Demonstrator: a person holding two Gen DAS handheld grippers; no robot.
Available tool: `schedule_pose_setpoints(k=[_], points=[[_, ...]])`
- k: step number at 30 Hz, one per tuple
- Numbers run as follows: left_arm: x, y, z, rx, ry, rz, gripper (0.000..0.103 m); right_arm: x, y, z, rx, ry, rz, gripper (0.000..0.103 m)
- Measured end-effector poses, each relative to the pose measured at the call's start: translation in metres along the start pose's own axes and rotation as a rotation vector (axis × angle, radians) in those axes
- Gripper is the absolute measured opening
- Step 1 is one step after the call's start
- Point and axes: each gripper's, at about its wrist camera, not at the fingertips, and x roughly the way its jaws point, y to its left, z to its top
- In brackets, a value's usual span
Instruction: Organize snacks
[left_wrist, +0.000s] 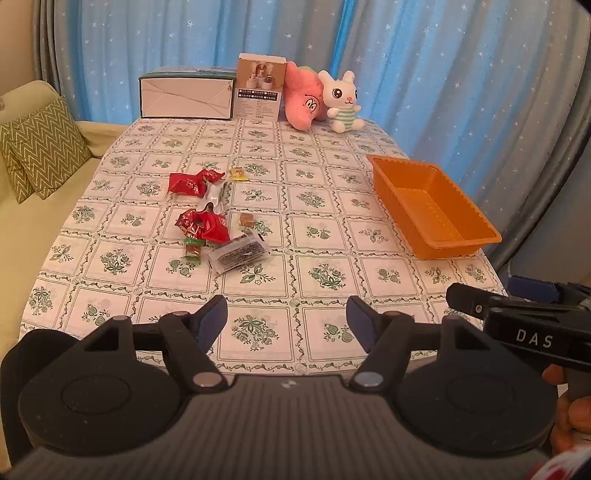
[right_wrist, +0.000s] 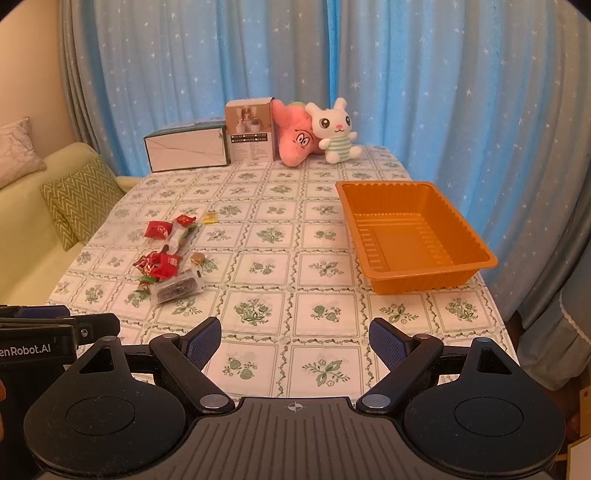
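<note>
Nearest to me, my left hand-held gripper (left_wrist: 286, 321) is released, its blue pads spread wide with nothing between them, above the near edge of the worktop (left_wrist: 332, 236). My right hand-held gripper (right_wrist: 294, 343) is likewise spread and holds nothing; it sits just beside the left one, whose body shows at the lower left of the right wrist view.

Ahead of both lies a bare stretch of the green-patterned cloth. Past it on the left is the snack pile (left_wrist: 210, 221): a clear packet (left_wrist: 238, 253) of dark pieces nearest, touching a crumpled red wrapper (left_wrist: 203, 225), with a small green-ended sweet (left_wrist: 192, 248) at its left and a brown sweet (left_wrist: 245, 219) just to the right. Farther on lie a white-green wrapper (left_wrist: 214, 195), another red packet (left_wrist: 186, 183) and a small yellow sweet (left_wrist: 238, 173).

On the right, well apart from the pile, stands the orange tray (right_wrist: 380, 284), holding nothing, close to the worktop's right edge. Open cloth runs between pile and tray.

At the far edge stand a white box (left_wrist: 186, 98), a taller box (left_wrist: 260, 90), a pink plush (left_wrist: 303, 98) and a bunny plush (left_wrist: 341, 101), touching one another in a row. Blue starred curtains (left_wrist: 443, 74) hang behind; a sofa (left_wrist: 22, 229) with a zigzag cushion (left_wrist: 44, 147) flanks the left edge.
</note>
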Motion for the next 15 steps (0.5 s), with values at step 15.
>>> schedule_pose_setpoints(k=[15], points=[[-0.0006, -0.003, -0.0011, 0.008, -0.002, -0.003, 0.067, 0.0002, 0.0, -0.0011, 0.002, 0.002, -0.002, 0.087]])
